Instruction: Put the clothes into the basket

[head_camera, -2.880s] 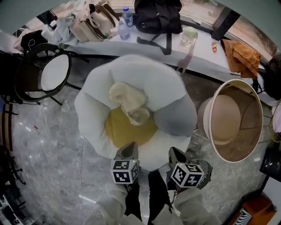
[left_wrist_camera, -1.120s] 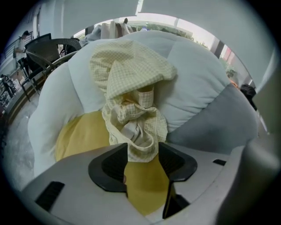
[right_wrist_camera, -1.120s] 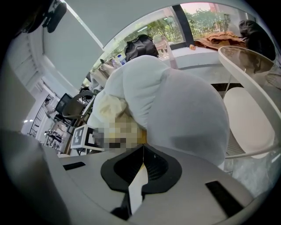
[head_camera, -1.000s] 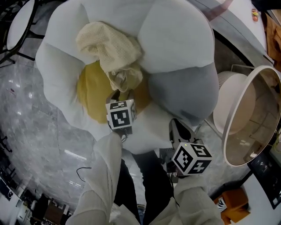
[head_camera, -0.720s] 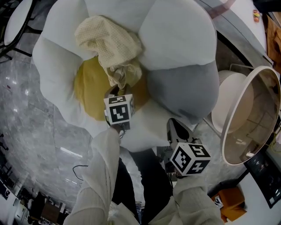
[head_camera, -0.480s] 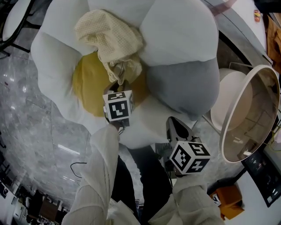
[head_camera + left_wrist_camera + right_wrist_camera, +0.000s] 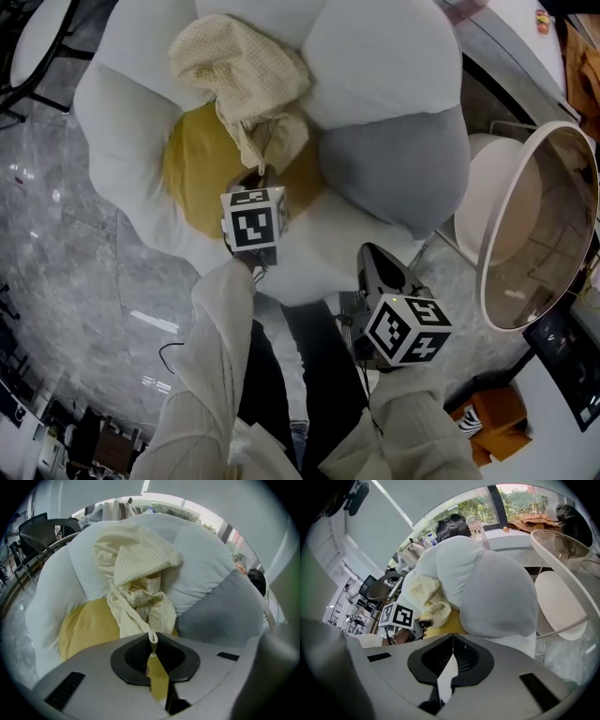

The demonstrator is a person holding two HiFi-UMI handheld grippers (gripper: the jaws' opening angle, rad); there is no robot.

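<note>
Two tools logged | left tool (image 7: 151, 640) closing, tips nipping strap of cream checked garment (image 7: 136, 569), heaped just ahead on flower-shaped cushion (image 7: 384, 56) | right tool (image 7: 452, 638) pressed together, empty, beside cushion | basket (image 7: 553, 225) well right of garment

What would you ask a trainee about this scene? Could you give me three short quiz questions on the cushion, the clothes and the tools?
1. What colour is the middle of the flower-shaped cushion? A red, B yellow, C green.
2. True or false: the cream garment already lies in the basket.
3. Which tool has a strip of the garment between its jaws?

Key
1. B.
2. False: it lies on the cushion.
3. The left tool, whose jaws are closing on the strip. The right tool is shut and empty.
</note>
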